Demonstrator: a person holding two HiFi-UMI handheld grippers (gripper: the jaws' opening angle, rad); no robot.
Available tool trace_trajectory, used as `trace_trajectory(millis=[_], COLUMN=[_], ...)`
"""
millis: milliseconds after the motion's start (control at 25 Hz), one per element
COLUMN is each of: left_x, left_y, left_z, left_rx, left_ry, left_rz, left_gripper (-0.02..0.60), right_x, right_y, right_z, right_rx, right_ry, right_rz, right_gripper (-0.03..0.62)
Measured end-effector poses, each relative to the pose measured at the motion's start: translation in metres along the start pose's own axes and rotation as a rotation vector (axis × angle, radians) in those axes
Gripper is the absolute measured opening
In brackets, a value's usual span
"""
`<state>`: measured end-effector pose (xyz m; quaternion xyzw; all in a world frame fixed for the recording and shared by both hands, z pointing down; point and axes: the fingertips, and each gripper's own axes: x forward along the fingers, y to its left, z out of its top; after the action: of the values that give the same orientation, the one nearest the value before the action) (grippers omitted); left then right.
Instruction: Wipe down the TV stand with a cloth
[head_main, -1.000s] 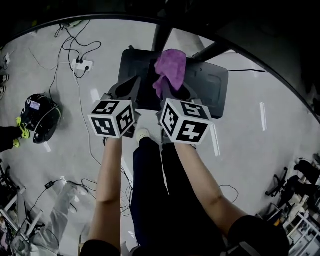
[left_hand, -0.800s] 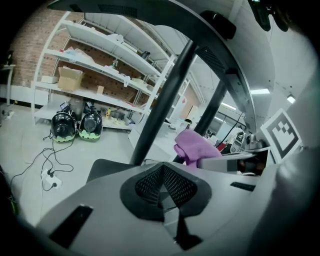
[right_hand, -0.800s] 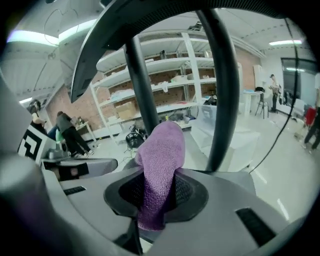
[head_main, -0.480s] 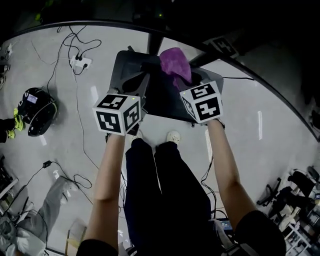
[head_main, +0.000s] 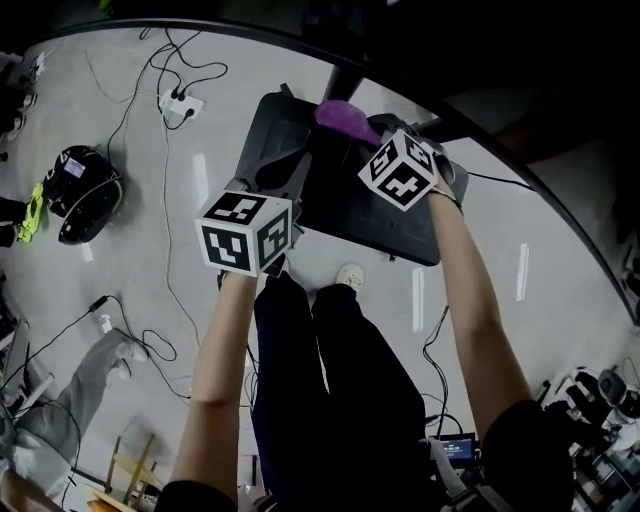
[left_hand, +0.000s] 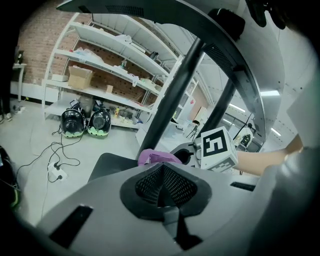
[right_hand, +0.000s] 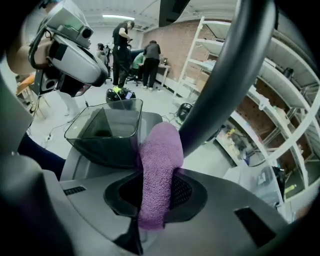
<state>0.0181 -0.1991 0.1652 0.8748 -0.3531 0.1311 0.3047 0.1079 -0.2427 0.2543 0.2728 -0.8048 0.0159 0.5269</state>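
Note:
The TV stand shows in the head view as a dark base plate (head_main: 370, 215) on the floor, with black poles (head_main: 345, 75) rising from it. My right gripper (head_main: 362, 135) is shut on a purple cloth (head_main: 345, 117), held over the far part of the base beside a pole. In the right gripper view the cloth (right_hand: 157, 165) hangs folded between the jaws of that gripper (right_hand: 155, 192), next to the pole (right_hand: 220, 85). My left gripper (head_main: 288, 168) hovers over the base's left side. Its jaws (left_hand: 161, 172) are shut with nothing in them, and the cloth (left_hand: 157, 157) lies just beyond.
A black helmet (head_main: 85, 195), a power strip (head_main: 180, 103) and loose cables lie on the grey floor to the left. White shelving (left_hand: 100, 65) with two helmets (left_hand: 85, 122) under it stands behind. People (right_hand: 125, 45) stand far off. The person's legs are directly below.
The right gripper has carried the purple cloth rightward and farther out over the base, towards the pole. The left gripper has stayed at the base's left side, still shut.

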Motion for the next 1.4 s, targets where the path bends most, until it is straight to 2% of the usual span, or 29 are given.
trace_trajectory(millis=[280, 600, 1080, 1400], left_x=[-0.001, -0.004, 0.007, 0.015], left_y=[0.015, 0.013, -0.023, -0.064], left_z=[-0.005, -0.013, -0.019, -0.033], left_rx=[-0.011, -0.049, -0.038, -0.031], left_ry=[-0.001, 0.015, 0.023, 0.033], left_rz=[0.018, 0.003, -0.022, -0.051], left_gripper=[0.006, 0.008, 0.006, 0.008], right_x=[0.032, 0.030, 0.005, -0.021], right_y=[-0.002, 0.004, 0.004, 0.010], right_z=[0.003, 0.002, -0.049, -0.095], right_rx=[-0.025, 0.028, 0.125, 0.134], right_ry=[0.002, 0.010, 0.042, 0.079], right_rz=[0.072, 0.121, 0.115, 0.092], right_gripper=[0.089, 0.089, 0.089, 0.089])
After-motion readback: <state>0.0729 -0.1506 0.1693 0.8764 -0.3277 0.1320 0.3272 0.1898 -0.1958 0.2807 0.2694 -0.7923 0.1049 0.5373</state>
